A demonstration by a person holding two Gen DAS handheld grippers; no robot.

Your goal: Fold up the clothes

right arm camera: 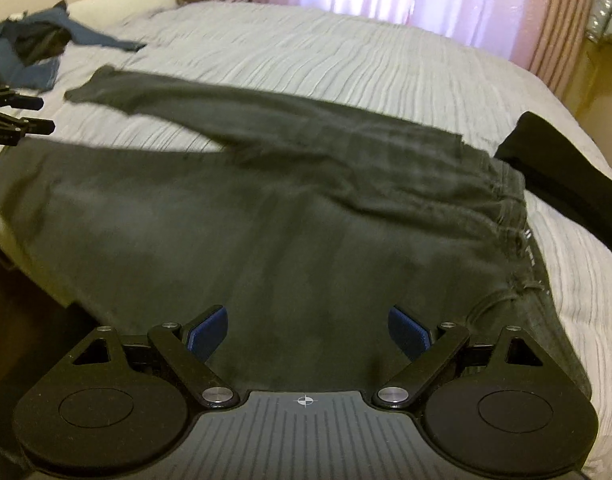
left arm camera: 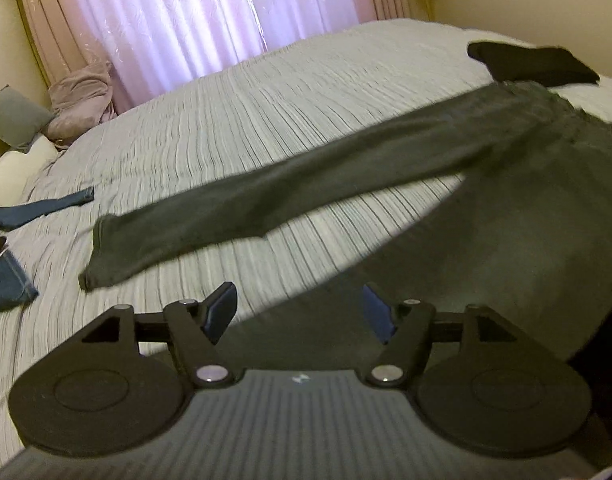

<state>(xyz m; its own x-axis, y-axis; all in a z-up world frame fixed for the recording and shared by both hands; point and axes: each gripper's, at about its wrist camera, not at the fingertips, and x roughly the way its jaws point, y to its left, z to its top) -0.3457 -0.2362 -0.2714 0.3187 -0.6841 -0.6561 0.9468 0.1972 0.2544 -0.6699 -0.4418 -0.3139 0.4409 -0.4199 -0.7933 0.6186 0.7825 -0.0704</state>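
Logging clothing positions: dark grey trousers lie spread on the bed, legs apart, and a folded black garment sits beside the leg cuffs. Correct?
Not quite. The folded black garment sits beside the waistband, not the cuffs, of the dark grey trousers, as the right wrist view shows. The rest holds.

Both wrist views low, close over bed [left arm camera: 265, 92], facing curtains [left arm camera: 177, 20]; share trousers [right arm camera: 265, 208].

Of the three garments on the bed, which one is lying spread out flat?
The dark grey trousers, legs apart. The black garment beside their waistband looks folded; the blue clothes lie crumpled farther off.
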